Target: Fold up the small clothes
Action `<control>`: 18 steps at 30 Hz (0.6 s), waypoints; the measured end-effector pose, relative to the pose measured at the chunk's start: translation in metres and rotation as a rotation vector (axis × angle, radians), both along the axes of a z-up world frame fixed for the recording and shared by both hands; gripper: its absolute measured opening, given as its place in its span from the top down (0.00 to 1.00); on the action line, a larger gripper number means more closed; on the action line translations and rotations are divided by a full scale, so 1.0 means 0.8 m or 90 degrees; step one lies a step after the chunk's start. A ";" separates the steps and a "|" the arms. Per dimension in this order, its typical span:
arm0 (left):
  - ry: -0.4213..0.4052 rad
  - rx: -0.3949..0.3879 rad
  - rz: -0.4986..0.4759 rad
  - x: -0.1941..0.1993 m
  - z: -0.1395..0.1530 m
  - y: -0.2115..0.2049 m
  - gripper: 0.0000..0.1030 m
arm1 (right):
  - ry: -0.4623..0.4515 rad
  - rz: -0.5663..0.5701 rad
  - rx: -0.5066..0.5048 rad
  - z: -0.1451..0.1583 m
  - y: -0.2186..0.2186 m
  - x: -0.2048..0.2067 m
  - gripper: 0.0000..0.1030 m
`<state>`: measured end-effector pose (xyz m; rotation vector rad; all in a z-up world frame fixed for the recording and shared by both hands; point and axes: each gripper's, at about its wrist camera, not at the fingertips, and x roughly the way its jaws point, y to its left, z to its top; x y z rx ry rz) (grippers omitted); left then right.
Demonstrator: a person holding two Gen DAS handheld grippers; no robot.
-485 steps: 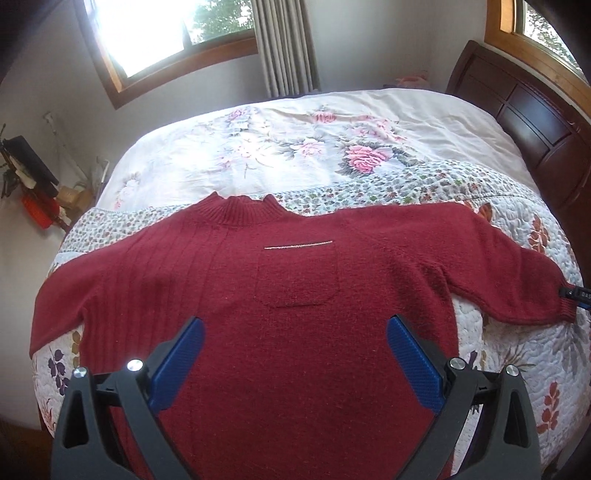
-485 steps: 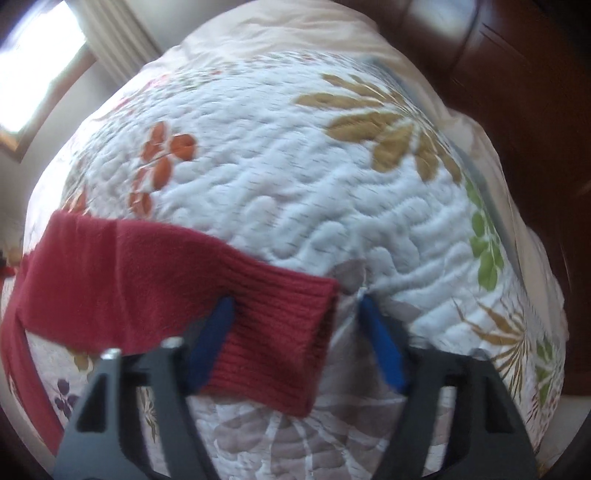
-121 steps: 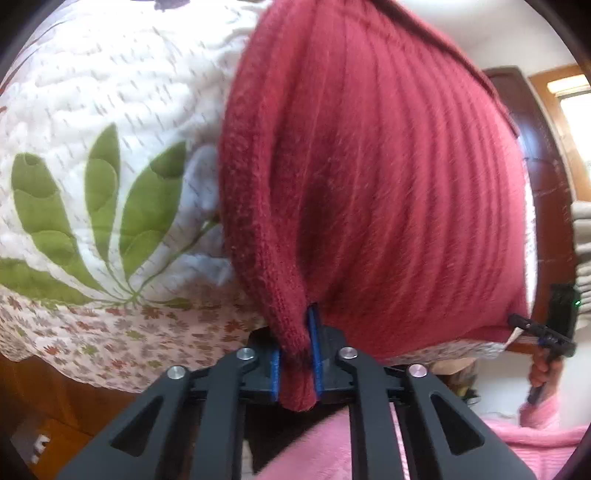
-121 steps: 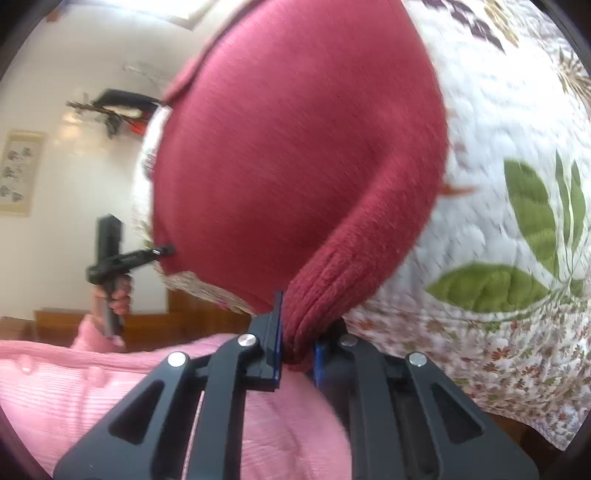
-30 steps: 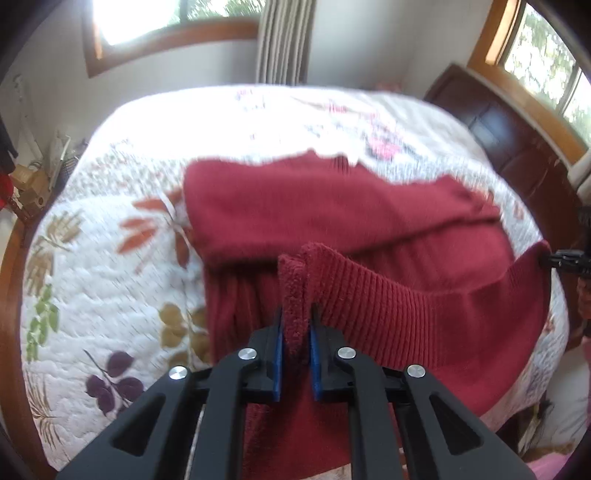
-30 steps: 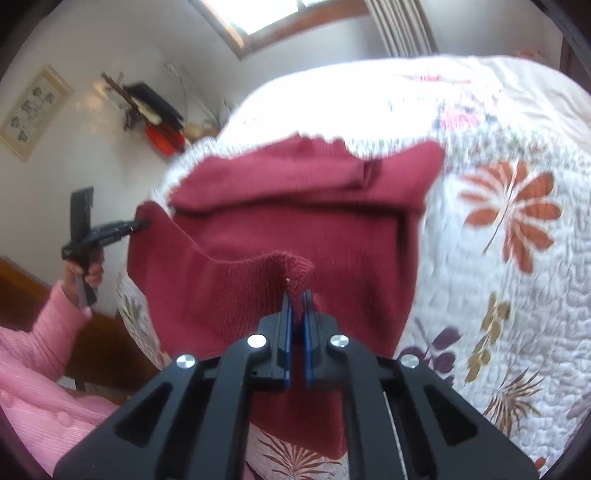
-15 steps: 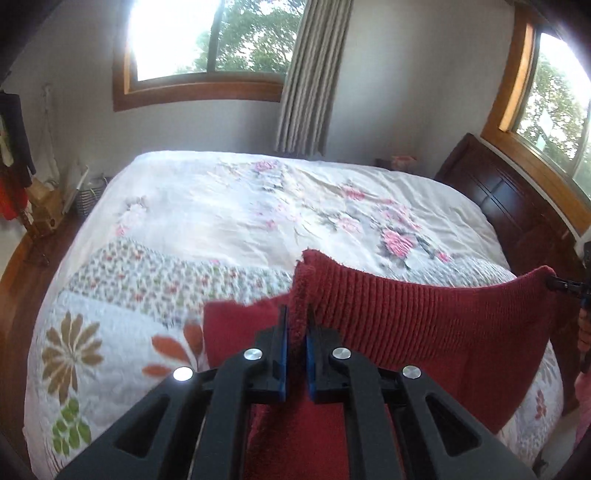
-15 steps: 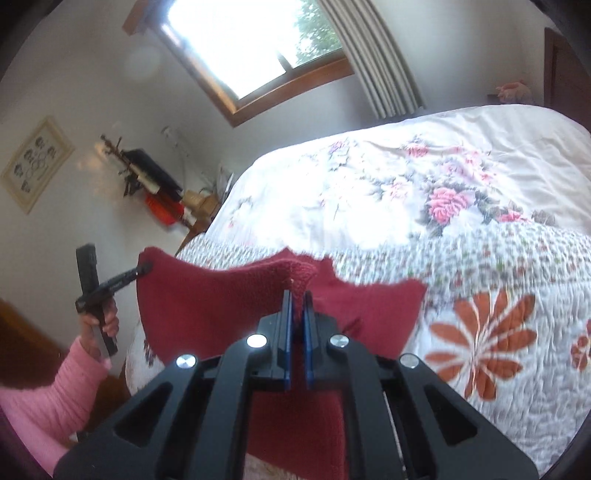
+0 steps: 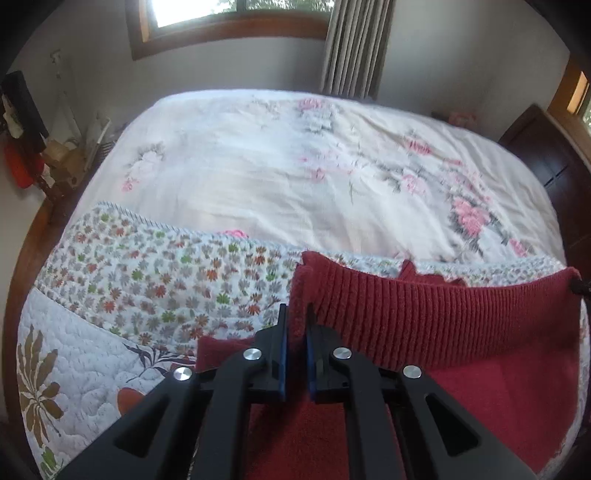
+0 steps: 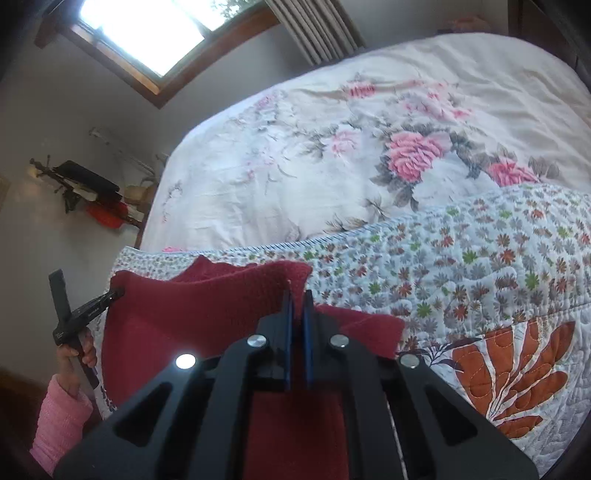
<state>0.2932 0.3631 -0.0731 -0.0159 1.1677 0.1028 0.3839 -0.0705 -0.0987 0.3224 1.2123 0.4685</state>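
Home bedroom, wide bed [image 9: 295,155] under floral cover filling mid-frame, patterned quilt [image 9: 155,280] lower left, wood-framed window [image 9: 221,22] and curtain [image 9: 354,44] along top, dark headboard [image 9: 546,155] right edge

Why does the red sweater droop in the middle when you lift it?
The red sweater is probably soft and floppy: its ribbed hem sags between the left gripper and the right gripper. It likely won't slip, since the fuzzy knit bunches between the pads.
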 end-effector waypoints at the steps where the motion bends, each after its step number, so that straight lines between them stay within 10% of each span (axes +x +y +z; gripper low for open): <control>1: 0.016 0.018 -0.006 0.000 -0.012 -0.004 0.91 | 0.018 -0.003 -0.016 -0.017 0.001 0.004 0.96; 9: 0.077 0.032 0.011 0.001 -0.040 0.001 0.69 | 0.075 0.006 -0.108 -0.066 0.007 -0.002 0.81; 12: 0.061 0.002 0.030 -0.013 -0.013 0.012 0.55 | 0.063 0.000 -0.085 -0.043 -0.011 -0.021 0.63; 18: -0.017 0.011 0.017 -0.077 0.065 0.018 0.51 | 0.061 0.077 -0.107 0.000 -0.017 -0.100 0.60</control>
